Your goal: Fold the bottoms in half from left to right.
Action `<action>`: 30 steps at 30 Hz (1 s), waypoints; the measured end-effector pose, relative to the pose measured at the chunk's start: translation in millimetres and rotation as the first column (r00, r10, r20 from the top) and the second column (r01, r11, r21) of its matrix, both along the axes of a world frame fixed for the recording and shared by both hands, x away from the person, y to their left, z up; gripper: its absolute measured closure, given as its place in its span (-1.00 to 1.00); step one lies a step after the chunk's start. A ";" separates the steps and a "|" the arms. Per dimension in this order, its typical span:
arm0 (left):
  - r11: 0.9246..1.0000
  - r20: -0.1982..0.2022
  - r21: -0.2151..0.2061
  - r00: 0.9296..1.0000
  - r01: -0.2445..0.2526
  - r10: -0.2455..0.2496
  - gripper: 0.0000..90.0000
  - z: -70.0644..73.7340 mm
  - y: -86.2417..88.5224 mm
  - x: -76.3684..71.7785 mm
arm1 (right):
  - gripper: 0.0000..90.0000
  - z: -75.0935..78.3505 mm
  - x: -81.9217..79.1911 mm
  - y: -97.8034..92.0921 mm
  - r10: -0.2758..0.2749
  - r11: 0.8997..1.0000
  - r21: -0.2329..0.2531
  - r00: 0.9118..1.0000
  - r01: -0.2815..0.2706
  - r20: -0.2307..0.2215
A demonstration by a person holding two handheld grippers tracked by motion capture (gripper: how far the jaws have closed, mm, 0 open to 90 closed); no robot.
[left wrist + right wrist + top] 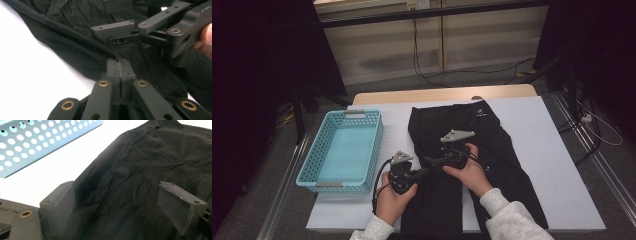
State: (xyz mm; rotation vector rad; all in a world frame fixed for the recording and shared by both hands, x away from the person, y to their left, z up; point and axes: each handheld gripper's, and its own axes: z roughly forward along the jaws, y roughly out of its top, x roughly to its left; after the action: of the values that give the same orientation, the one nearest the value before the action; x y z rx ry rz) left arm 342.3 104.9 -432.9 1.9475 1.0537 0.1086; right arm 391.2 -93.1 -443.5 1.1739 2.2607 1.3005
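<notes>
Closest to me, my left hand-held gripper (120,75) has its jaws pressed together on the folded left edge of the black trousers (462,150) — a thin line of fabric sits pinched between the pads in the left gripper view. In the high view that left hand-held gripper (424,172) sits low on the garment, my left hand (393,197) wrapped around its body. Just beyond it, my right hand-held gripper (120,205) hovers with jaws spread wide apart over wrinkled cloth, clamping nothing; my right hand (469,172) steadies it. The trousers lie flat along the middle of the white surface (552,165), waistband at the far end. To the left, near but apart from the trousers, stands a turquoise perforated basket (319,150) — nothing in it.
</notes>
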 end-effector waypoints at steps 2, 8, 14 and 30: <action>1.000 -0.003 -0.001 1.000 -0.003 0.003 0.97 0.0 0.8 0.4 | -0.69 -0.5 1.8 1.1 -0.003 1.000 -0.002 1.000 0.003 -0.005; 1.000 -0.004 -0.003 1.000 -0.004 0.004 0.97 -0.2 1.7 0.9 | -0.71 2.4 2.9 6.9 0.012 1.000 -0.005 1.000 -0.012 0.001; 1.000 -0.007 -0.008 1.000 -0.003 0.003 0.97 -0.7 2.3 1.0 | -0.71 4.7 6.3 11.4 0.006 1.000 0.003 1.000 -0.006 0.002; 1.000 0.000 -0.021 1.000 -0.005 0.005 0.97 -0.4 3.3 1.7 | 0.03 1.7 16.0 29.1 0.020 0.999 -0.038 1.000 -0.020 -0.017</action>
State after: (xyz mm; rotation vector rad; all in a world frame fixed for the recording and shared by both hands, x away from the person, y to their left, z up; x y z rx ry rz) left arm 344.0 108.2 -433.4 1.9263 1.0560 0.0998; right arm 407.2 -64.0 -441.8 1.1560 2.3038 1.2543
